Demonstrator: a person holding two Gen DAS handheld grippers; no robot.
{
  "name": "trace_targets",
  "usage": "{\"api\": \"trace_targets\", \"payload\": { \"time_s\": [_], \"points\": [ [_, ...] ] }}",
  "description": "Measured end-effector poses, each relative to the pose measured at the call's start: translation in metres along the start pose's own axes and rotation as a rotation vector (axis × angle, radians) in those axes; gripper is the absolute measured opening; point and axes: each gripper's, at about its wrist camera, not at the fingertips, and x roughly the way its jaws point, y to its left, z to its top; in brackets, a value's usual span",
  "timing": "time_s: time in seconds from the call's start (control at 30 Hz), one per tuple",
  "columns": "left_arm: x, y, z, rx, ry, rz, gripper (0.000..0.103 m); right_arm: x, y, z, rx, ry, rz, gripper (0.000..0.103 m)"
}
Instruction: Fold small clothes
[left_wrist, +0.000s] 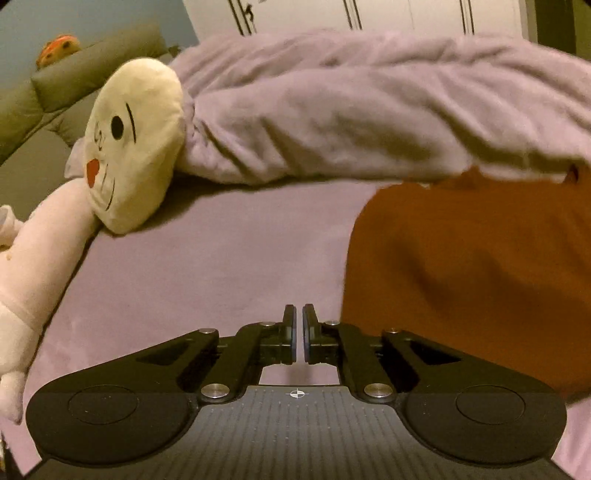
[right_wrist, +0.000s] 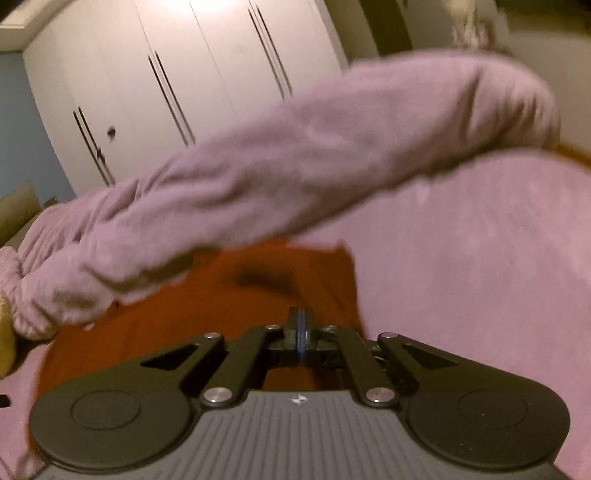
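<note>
An orange garment (left_wrist: 472, 273) lies on the lilac bed sheet (left_wrist: 207, 266), at the right of the left wrist view and at centre in the right wrist view (right_wrist: 207, 314). My left gripper (left_wrist: 299, 314) is shut with a hair of gap and nothing between the pads, hovering over bare sheet just left of the garment's edge. My right gripper (right_wrist: 301, 314) is shut and empty, low over the garment near its right edge. The garment's far end is tucked under a rolled lilac blanket (right_wrist: 295, 177).
The rolled lilac blanket (left_wrist: 369, 110) runs across the bed behind the garment. A cream cat plush (left_wrist: 136, 144) and a pink plush body (left_wrist: 40, 251) lie at the left. An olive headboard (left_wrist: 55, 99) and white wardrobe doors (right_wrist: 166, 81) stand behind.
</note>
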Motion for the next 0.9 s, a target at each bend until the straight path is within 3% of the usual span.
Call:
{"api": "trace_targets", "payload": {
  "time_s": [0.1, 0.37, 0.5, 0.57, 0.67, 0.73, 0.83, 0.9],
  "points": [
    [0.005, 0.006, -0.006, -0.051, 0.055, -0.060, 0.011, 0.001, -0.001, -0.009, 0.019, 0.049, 0.023, 0.001],
    [0.005, 0.011, -0.012, -0.078, 0.062, -0.058, 0.016, 0.005, -0.007, -0.026, 0.064, 0.099, 0.021, 0.007],
    [0.011, 0.018, -0.013, -0.119, 0.090, -0.091, 0.033, 0.006, -0.011, -0.025, 0.088, 0.104, 0.028, 0.017],
    [0.014, 0.030, -0.015, -0.188, 0.112, -0.148, 0.036, 0.006, -0.013, -0.025, 0.106, 0.110, 0.047, 0.023],
    [0.021, 0.057, -0.025, -0.368, 0.159, -0.300, 0.037, 0.006, -0.015, -0.025, 0.120, 0.111, 0.080, 0.031],
    [0.028, 0.069, -0.032, -0.454, 0.189, -0.363, 0.037, 0.006, -0.017, -0.026, 0.126, 0.108, 0.088, 0.032],
    [0.036, 0.074, -0.041, -0.525, 0.221, -0.432, 0.037, 0.007, -0.020, -0.027, 0.145, 0.108, 0.093, 0.032],
    [0.039, 0.070, -0.043, -0.547, 0.225, -0.473, 0.043, 0.009, -0.022, -0.027, 0.174, 0.113, 0.103, 0.033]
  ]
}}
